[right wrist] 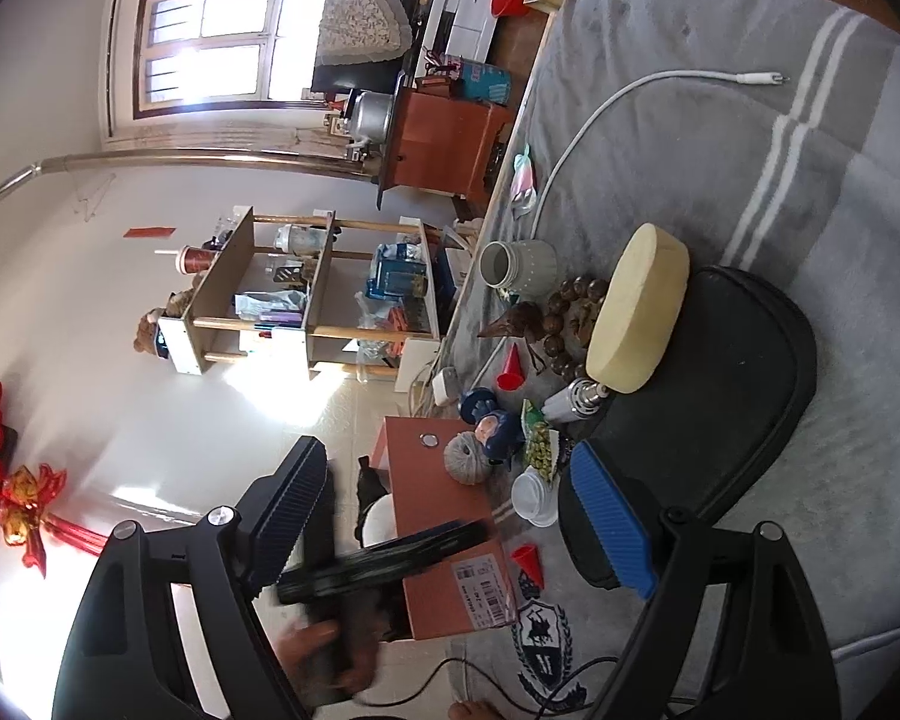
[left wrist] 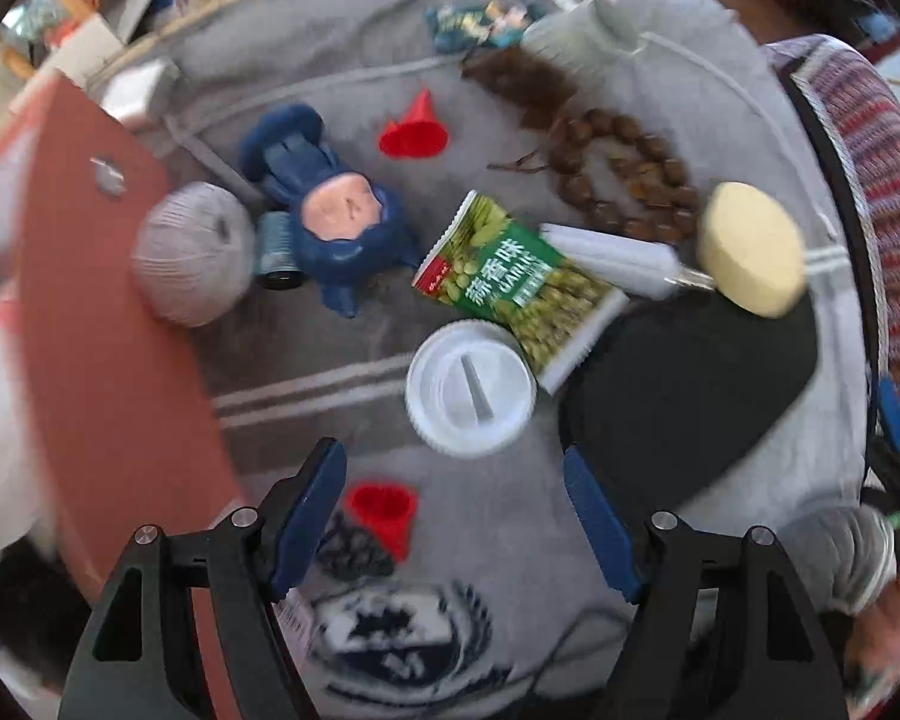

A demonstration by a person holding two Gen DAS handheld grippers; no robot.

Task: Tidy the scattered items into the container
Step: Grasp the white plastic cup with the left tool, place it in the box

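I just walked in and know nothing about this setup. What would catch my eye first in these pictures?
Probably the clutter on the grey blanket: a blue doll beside a ball of grey yarn, with a green snack packet in the middle and a white lid just below it. The left gripper hangs open right above them, nothing between its blue fingers. On the right, a pale yellow round block leans at the edge of a black pad.

A grey blanket [right wrist: 750,138] with white stripes fills the right half of the right wrist view; a white cable [right wrist: 600,114] curves across its top. At upper left a window [right wrist: 210,42] glows. Left of centre stands a wooden shelf [right wrist: 306,294] crowded with clutter. A red knot ornament [right wrist: 6,480] hangs at lower left.
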